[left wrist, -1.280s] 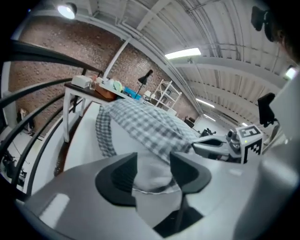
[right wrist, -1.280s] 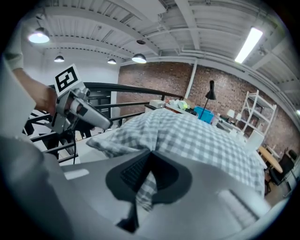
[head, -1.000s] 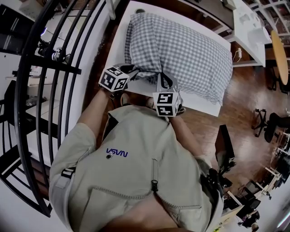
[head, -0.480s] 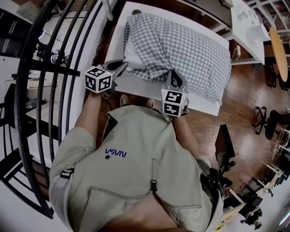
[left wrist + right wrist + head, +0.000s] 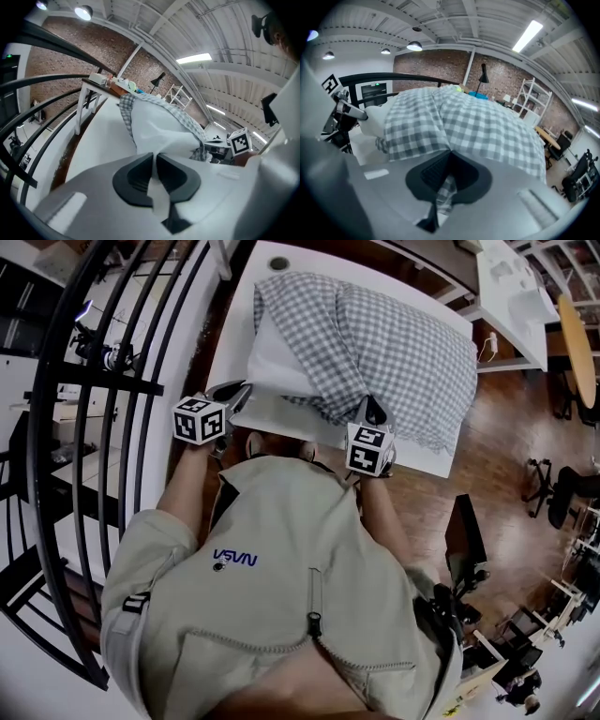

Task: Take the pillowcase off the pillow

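Pillowcase (image 5: 394, 343), grey-and-white checked, covers most of the pillow (image 5: 277, 367), which lies across a white table (image 5: 272, 418). At the end nearest the person's left side the cover is drawn back, and a bare white corner of the pillow sticks out of its open mouth.

Left gripper (image 5: 232, 395) sits at the table's near left edge, just beside that bare corner. In the left gripper view its jaws are together, with a fold of plain white pillow fabric pinched between the dark pads. The cloth runs from the pads straight up into the white bulk of the pillow, and the checked edge wraps round it further back.

Right gripper (image 5: 371, 411) is at the near long side of the pillow, about midway along the table's front edge and well apart from the left one. In the right gripper view its jaws are together on a strip of checked cloth, which hangs down through the pads. The pillowcase spreads out wide directly in front of them, and the white corner shows off to that view's left.

A black railing (image 5: 94, 427) curves along the left of the table, above a wooden floor (image 5: 497, 456).
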